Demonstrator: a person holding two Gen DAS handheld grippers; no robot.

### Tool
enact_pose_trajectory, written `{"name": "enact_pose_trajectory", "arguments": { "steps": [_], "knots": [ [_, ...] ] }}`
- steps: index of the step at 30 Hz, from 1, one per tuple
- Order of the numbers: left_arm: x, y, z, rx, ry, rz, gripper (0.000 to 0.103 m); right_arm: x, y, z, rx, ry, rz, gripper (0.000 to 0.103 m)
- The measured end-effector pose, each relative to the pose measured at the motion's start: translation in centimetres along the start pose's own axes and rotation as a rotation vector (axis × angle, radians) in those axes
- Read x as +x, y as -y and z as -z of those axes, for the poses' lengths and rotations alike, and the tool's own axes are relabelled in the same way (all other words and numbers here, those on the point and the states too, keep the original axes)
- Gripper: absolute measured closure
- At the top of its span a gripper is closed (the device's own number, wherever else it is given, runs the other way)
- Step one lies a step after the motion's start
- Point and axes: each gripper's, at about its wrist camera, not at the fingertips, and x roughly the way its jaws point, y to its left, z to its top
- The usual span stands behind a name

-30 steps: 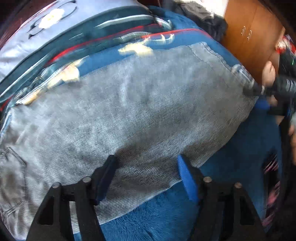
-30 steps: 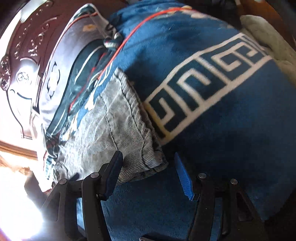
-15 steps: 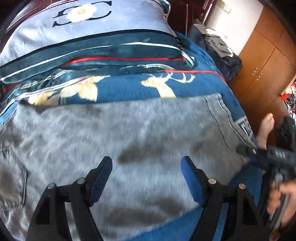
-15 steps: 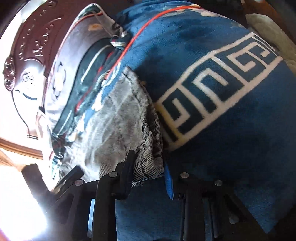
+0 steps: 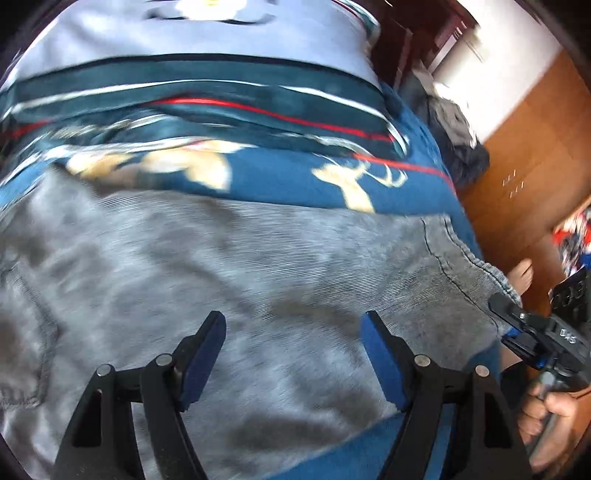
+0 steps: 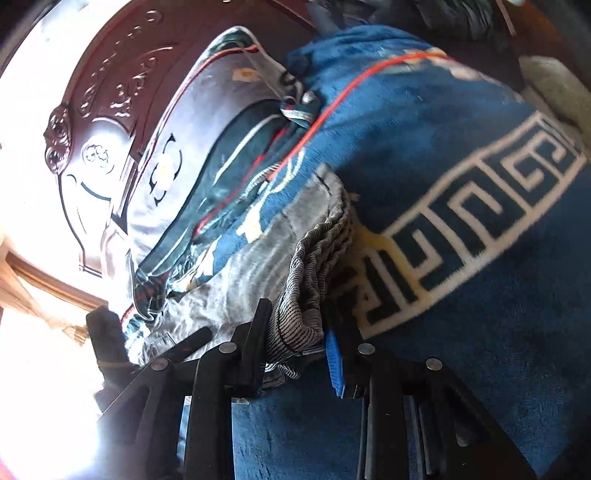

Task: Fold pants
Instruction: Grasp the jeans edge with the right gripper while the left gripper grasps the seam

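Item: grey pants (image 5: 229, 280), ribbed fabric, dark stitched hem. They lie spread across a blue blanket (image 5: 288, 177) on a bed and fill the middle and lower left of the left wrist view. The hem end reaches the right of that frame; a sewn pocket outline sits at the far left edge.

Left tongs (image 5: 291, 354): lower centre of the left wrist view, jaws wide apart with blue pads, over the grey cloth and gripping nothing. Whether the tips touch the fabric cannot be told; the view is blurred.

Right tongs (image 6: 295, 350): lower centre of the right wrist view, jaws drawn narrow and clamped on the bunched hem corner of the pants (image 6: 310, 280), which stands gathered in folds between them. The same tongs (image 5: 517, 328) show at the right edge of the left wrist view, at the hem, with the person's hand (image 5: 546, 410) on the handle below.

Blanket (image 6: 461, 129): blue, with a white key-pattern border at right of the right wrist view, pale deer motifs and a red line in the left wrist view.

Also present: pale grey pillow (image 5: 221, 33) with a flower motif, top of frame; carved dark headboard (image 6: 110, 122), upper left; brown wooden cabinet (image 5: 532, 147), right; bare foot (image 5: 522, 273) on the floor, right.
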Motion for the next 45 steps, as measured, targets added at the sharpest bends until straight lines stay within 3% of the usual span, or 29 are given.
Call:
{"name": "enact_pose_trajectory", "arguments": {
  "steps": [4,8,10,13,15,16,18,21,23,28,31,33,37,42,45],
  "knots": [
    [-2.3,-3.3,0.6,0.023,-0.004,-0.102,0.03,0.3,-3.2,-0.4,-0.083,0.01,0.012,0.077],
    [-1.8,-6.3,0.8,0.074,-0.082,-0.271,0.07,1.8,-7.9,-0.4,-0.192,-0.006,0.013,0.077],
    [-0.9,-7.5,1.4,0.11,-0.126,-0.3,0.074,3.4,-10.9,-0.1,-0.261,-0.029,0.013,0.077],
    [-1.6,-7.1,2.1,0.17,-0.087,-0.272,0.074,5.8,-14.4,0.8,-0.352,-0.067,0.024,0.077],
    [-3.6,-8.0,2.1,0.097,-0.037,-0.155,0.074,7.6,-16.6,1.7,-0.415,-0.099,0.034,0.077],
    [-4.8,-8.7,2.2,0.063,0.003,-0.133,0.074,8.6,-17.8,2.3,-0.449,-0.12,0.04,0.077],
    [-6.6,-10.2,2.1,0.012,0.065,-0.15,0.074,10.1,-19.2,3.4,-0.49,-0.153,0.041,0.077],
    [-6.5,-13.2,2.3,-0.043,0.03,-0.2,0.074,12.7,-20.5,5.4,-0.529,-0.218,0.039,0.078],
    [-6.0,-15.3,3.2,-0.083,0.009,-0.167,0.074,14.9,-20.8,7.1,-0.557,-0.279,0.047,0.078],
    [-6.6,-15.9,3.9,-0.102,0.04,-0.137,0.074,19.4,-19.6,11.5,-0.634,-0.431,0.095,0.072],
    [-7.0,-16.1,2.9,-0.159,0.061,-0.081,0.074,18.6,-19.0,11.4,-0.582,-0.429,0.015,0.053],
    [-7.5,-15.8,2.3,-0.184,0.087,-0.053,0.074,17.4,-18.9,10.9,-0.558,-0.415,-0.018,0.05],
    [-6.1,-13.6,0.5,-0.18,0.065,0.0,0.074,13.6,-18.2,9.7,-0.534,-0.332,-0.066,0.05],
    [-4.3,-9.8,0.3,-0.129,0.002,0.067,0.074,10.3,-14.9,7.9,-0.429,-0.192,0.024,0.05],
    [-3.5,-7.8,1.1,-0.083,-0.053,0.07,0.074,9.6,-12.4,7.5,-0.365,-0.16,0.079,0.049]
  ]
}}
